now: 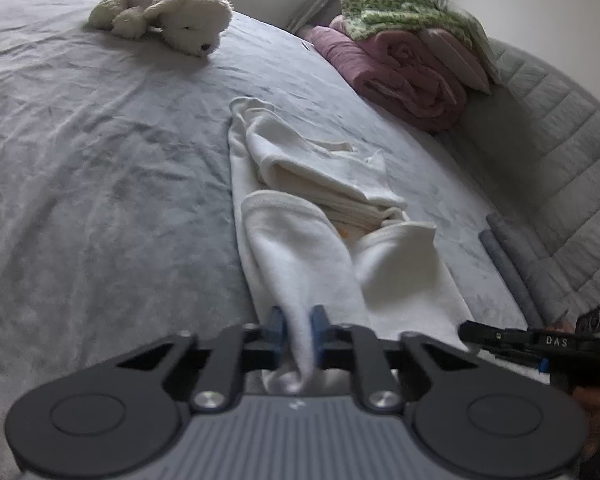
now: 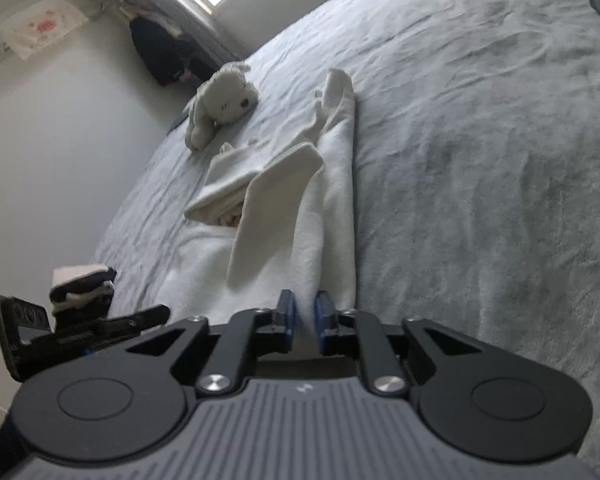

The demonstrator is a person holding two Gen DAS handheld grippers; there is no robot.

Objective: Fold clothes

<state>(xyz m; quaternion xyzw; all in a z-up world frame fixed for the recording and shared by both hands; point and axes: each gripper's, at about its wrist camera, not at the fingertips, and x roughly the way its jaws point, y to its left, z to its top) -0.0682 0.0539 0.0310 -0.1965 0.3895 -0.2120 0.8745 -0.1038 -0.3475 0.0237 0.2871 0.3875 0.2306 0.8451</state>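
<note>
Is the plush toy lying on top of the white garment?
No, the plush toy lies on the grey bedcover, apart from the white garment, with bare cover between them.

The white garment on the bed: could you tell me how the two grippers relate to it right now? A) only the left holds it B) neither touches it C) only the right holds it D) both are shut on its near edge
D: the left gripper and the right gripper each pinch the white garment between their blue fingers.
</note>
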